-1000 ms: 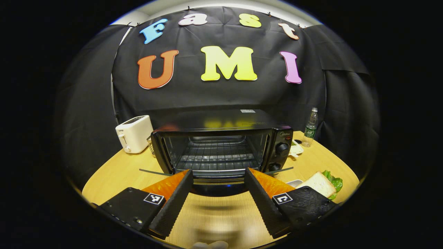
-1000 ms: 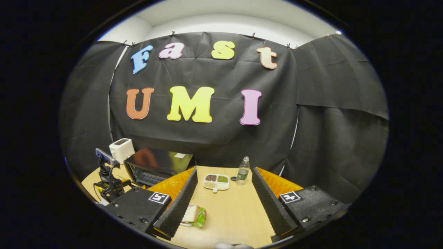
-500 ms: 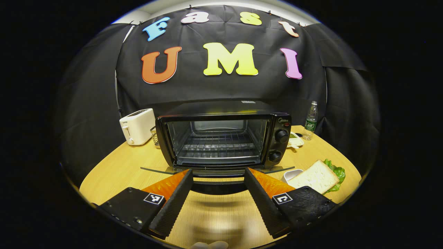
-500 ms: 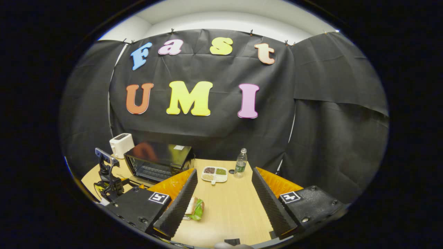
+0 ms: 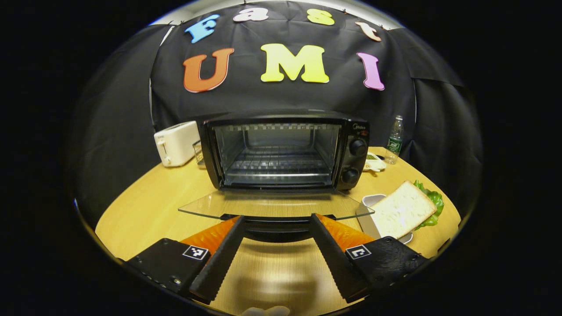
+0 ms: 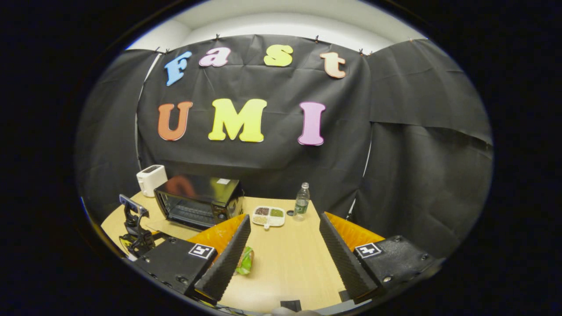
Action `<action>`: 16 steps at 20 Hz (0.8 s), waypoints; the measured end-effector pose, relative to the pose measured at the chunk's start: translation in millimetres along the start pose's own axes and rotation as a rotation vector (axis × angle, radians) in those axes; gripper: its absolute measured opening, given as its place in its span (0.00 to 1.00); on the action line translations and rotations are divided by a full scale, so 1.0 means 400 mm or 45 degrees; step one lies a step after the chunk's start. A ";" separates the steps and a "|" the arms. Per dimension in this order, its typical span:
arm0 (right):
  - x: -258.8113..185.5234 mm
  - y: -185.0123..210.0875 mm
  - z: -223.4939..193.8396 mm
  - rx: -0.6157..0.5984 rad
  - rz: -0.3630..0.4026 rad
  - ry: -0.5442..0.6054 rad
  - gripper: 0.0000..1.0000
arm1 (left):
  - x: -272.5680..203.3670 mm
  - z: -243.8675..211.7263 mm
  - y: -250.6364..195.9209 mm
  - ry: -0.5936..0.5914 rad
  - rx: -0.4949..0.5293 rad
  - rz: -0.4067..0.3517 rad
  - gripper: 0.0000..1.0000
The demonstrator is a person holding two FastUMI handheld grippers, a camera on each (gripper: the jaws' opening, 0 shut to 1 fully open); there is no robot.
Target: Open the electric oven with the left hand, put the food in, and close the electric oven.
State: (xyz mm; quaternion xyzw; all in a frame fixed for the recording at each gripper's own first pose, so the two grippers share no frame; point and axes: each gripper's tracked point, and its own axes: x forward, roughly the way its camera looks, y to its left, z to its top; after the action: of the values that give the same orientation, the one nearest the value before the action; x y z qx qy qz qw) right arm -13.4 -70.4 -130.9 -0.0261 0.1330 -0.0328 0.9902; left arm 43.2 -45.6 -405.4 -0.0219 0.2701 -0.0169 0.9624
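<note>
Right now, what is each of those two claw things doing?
Left gripper: open, fingers either side of the oven door handle.
Right gripper: open, holding nothing.

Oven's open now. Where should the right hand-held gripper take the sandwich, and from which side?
Grip the sandwich across its stacked thickness, bread slice on top and lettuce beneath, probably coming in low from its table-edge side. It lies tilted on a small white tray right of the oven, so a flat pinch should keep the layers together.

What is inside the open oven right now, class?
Inside the oven a bare wire rack is visible, with no food on it. The sandwich sits outside on the table.
</note>
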 end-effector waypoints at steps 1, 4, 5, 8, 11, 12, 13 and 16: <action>0.001 -0.002 -0.003 -0.003 -0.002 0.000 0.96 | 0.001 -0.023 -0.001 0.028 -0.026 -0.004 0.98; 0.007 -0.009 -0.026 -0.009 -0.010 0.016 0.95 | 0.005 -0.085 0.014 0.100 -0.013 0.015 0.96; 0.008 -0.011 -0.033 -0.012 -0.013 0.025 0.96 | 0.010 -0.098 0.021 0.112 0.002 0.026 0.96; 0.013 -0.016 -0.057 0.002 -0.011 0.053 0.96 | 0.024 -0.138 0.025 0.173 -0.031 0.022 0.97; 0.019 -0.020 -0.068 0.004 -0.013 0.066 0.96 | 0.025 -0.143 0.012 0.171 -0.014 0.005 0.88; 0.021 -0.021 -0.070 -0.002 -0.017 0.066 0.96 | 0.027 -0.147 0.016 0.172 0.008 0.009 0.94; 0.023 -0.021 -0.069 -0.007 -0.016 0.067 0.96 | 0.029 -0.150 0.017 0.177 0.005 0.012 1.00; 0.025 -0.013 -0.071 -0.001 -0.006 0.066 0.96 | 0.028 -0.154 0.017 0.186 -0.010 0.011 0.94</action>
State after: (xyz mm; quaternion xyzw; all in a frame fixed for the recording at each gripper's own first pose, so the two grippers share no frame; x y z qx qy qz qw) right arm -11.6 -77.4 -160.6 -0.0260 0.1587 -0.0355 0.9863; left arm 20.8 -41.5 -464.0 -0.0231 0.3397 -0.0132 0.9402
